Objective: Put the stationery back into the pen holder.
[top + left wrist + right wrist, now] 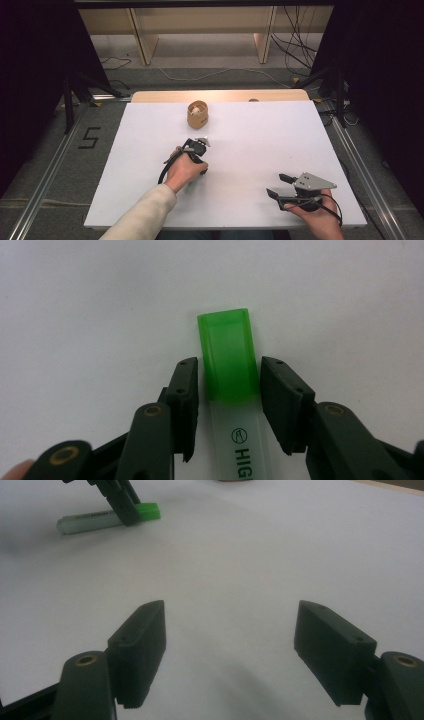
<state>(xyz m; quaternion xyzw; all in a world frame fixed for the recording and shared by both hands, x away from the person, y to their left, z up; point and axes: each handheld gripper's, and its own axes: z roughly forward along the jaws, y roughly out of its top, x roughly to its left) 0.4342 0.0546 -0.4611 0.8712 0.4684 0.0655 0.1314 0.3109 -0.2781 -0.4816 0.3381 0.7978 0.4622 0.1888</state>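
One white tabletop (260,150) carries everything here. Toward the middle of its far edge stands one small tan cup (198,115) with something pale inside that is too small to make out.

Two grippers are at work. The right gripper (281,185) hovers near the tabletop's near right corner, its jaws spread wide with nothing between them, as the right gripper view confirms. The left gripper (229,405) points down at the middle of the tabletop, slightly toward the near edge, and its jaws stand narrow on either side of one highlighter (235,395). The left jaw looks to be at or just beside the barrel, while a thin gap shows at the right jaw, so the pen is bracketed rather than pinched.

The highlighter lies flat, its green cap (227,357) pointing away from the gripper. It is probably light, stiff and smooth plastic, so it could slip or twist if held at one end. The flat sides where cap meets barrel, where the jaws now sit, look like the best hold.
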